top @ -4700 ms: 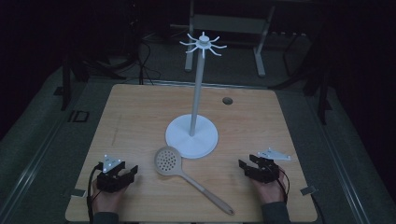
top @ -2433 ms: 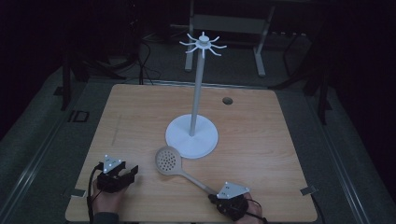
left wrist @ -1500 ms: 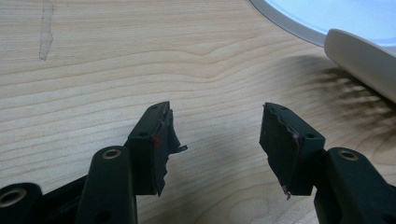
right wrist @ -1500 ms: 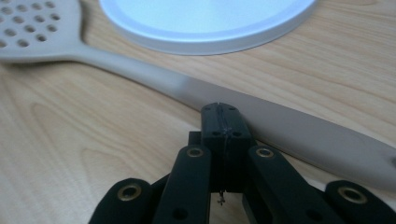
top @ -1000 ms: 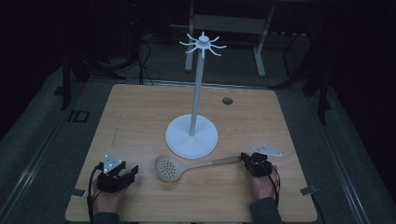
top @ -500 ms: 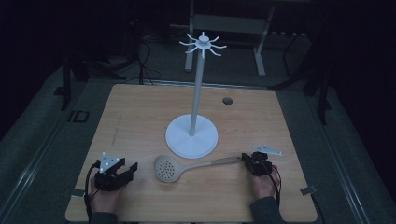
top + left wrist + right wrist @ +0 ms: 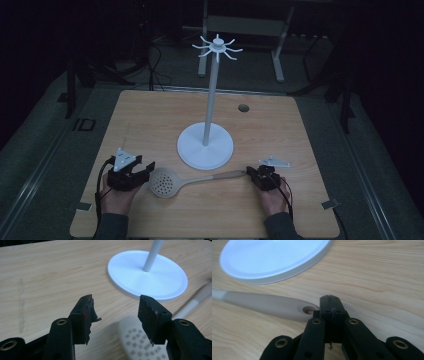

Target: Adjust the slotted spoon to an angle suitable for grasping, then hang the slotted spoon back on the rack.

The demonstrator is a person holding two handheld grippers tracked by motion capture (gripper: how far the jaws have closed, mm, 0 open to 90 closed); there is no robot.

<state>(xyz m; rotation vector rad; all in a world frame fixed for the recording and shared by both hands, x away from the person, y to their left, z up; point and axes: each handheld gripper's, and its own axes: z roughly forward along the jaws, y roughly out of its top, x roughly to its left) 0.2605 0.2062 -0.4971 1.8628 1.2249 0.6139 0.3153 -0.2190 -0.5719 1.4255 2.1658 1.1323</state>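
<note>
Beside the skimmer (image 7: 170, 181), left gripper (image 7: 145, 171) gapes; right gripper (image 7: 251, 176) pinched together.

A tall stand (image 7: 205, 145) rises at the centre of the table (image 7: 150, 115). Below it in the frame lies a slotted spoon (image 7: 189, 179), bowl to the left beside the left gripper (image 7: 142, 172), handle end touching the right gripper (image 7: 251, 174).

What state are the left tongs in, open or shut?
Open. In the left gripper view the left tongs show a wide gap between the jaws, with the skimmer's perforated bowl lying on the table just beyond them, ungripped.
</note>
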